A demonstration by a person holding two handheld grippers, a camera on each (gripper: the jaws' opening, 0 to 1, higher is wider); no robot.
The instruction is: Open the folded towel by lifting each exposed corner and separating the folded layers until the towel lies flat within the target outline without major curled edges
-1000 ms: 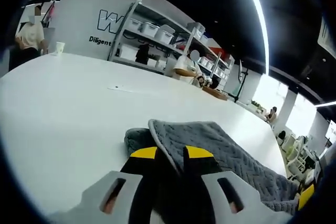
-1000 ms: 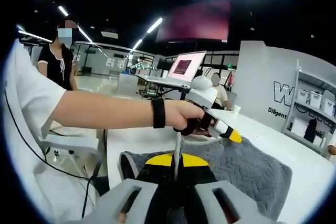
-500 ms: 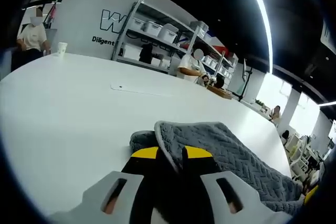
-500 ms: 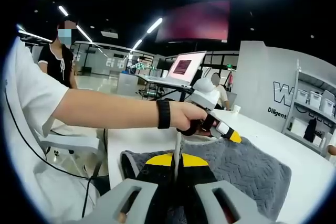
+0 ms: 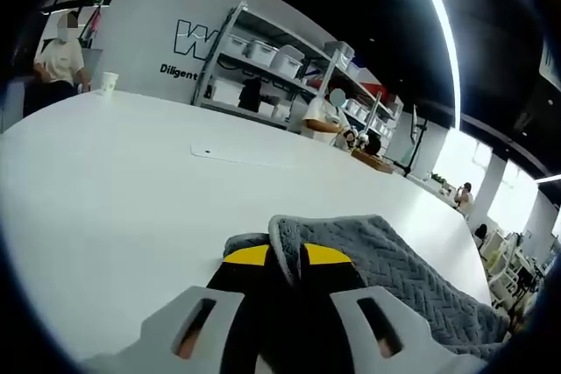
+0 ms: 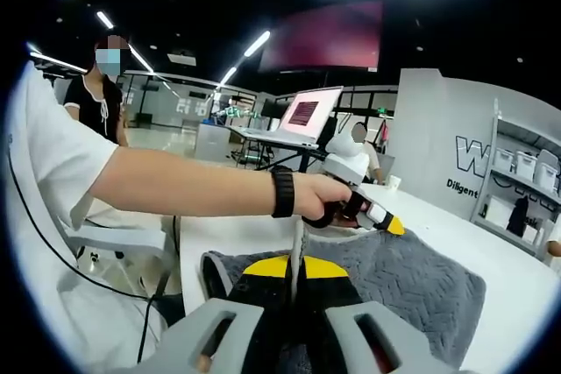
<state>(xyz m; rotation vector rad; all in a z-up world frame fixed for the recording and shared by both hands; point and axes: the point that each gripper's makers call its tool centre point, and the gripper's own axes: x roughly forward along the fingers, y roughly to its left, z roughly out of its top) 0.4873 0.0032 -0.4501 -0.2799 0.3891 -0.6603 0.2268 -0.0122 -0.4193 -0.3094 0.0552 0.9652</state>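
A grey quilted towel [image 5: 386,260] lies on the white table [image 5: 114,181], running off to the right in the left gripper view. My left gripper [image 5: 282,260] is shut on the towel's near corner, whose edge stands up between the yellow-tipped jaws. In the right gripper view the same towel [image 6: 412,282] spreads ahead and to the right. My right gripper [image 6: 294,267] is shut on a thin raised edge of the towel. Just beyond it, the left gripper [image 6: 377,216] comes in from the left in a person's hand, low over the towel's far edge.
A person's bare arm with a black wristband [image 6: 282,192] crosses the right gripper view. A paper cup [image 5: 109,81] stands at the table's far left edge. Shelving with bins [image 5: 263,67] lines the wall behind. A flat white sheet [image 5: 237,155] lies mid-table.
The left gripper has moved along with the towel corner in it, and the fold in front of it looks shorter. In the right gripper view the hand has shifted slightly right.
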